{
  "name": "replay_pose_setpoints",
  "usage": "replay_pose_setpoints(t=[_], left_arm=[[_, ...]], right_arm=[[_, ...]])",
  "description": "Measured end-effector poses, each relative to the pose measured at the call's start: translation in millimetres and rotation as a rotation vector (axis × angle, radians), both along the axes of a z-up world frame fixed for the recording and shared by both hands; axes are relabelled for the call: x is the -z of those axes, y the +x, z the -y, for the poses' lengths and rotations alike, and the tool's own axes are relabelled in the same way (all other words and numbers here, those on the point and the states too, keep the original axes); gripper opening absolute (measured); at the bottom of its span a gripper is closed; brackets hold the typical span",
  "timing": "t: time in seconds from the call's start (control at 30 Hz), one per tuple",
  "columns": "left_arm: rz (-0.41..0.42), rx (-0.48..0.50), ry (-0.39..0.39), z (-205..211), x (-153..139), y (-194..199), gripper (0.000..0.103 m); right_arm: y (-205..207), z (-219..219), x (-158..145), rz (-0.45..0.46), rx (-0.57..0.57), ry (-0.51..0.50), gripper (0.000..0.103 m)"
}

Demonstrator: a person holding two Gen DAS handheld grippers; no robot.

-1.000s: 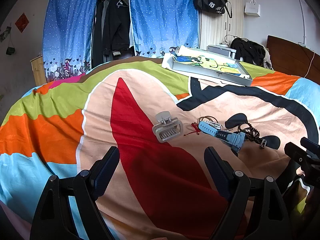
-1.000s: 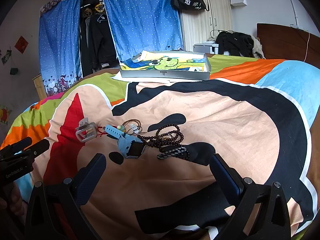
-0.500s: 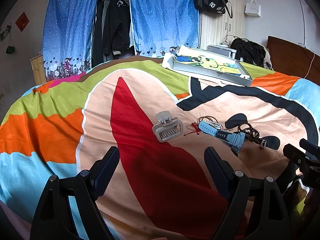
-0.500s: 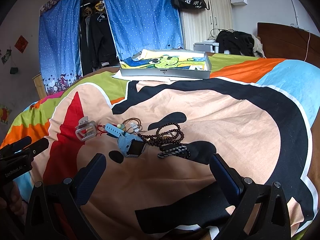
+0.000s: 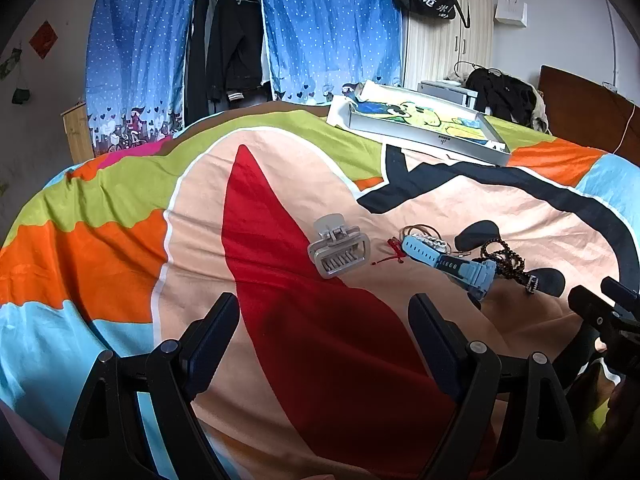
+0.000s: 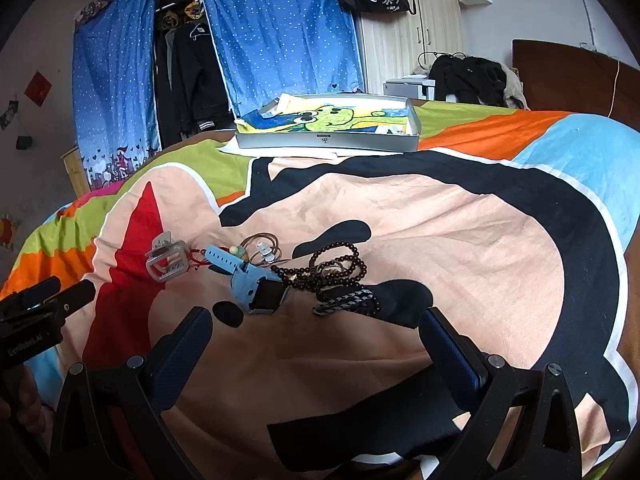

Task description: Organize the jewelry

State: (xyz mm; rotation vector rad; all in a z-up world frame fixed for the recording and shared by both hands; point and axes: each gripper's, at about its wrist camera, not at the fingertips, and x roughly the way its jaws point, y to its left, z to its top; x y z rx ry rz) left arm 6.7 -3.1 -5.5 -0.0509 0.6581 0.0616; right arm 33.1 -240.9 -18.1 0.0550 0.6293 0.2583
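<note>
Jewelry, centre-frame on bedspread (image 6: 460, 248): stiff light clip (image 6: 167, 261), blue watch (image 6: 256, 286) with flexible strap, limp tangle-prone beads (image 6: 332, 268); likely grip clip frame or watch case; both grippers (image 5: 324, 332) (image 6: 316, 340) apart, empty.

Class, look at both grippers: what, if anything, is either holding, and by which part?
Nothing. The left gripper and right gripper are both open and empty above the bedspread.
</note>
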Motion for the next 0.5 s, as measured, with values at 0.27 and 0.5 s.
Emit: replay_pose_setpoints(t=[0.27, 0.5], left_arm=[[-0.022, -0.002, 0.024, -1, -2, 10, 0.082], [-0.049, 0.022, 0.044, -2, 0, 22, 0.082]], right_arm=[[5, 1, -6, 0.009, -0.004, -0.010, 0.103], [21, 1, -10, -0.010, -0.023, -0.006, 0.103]])
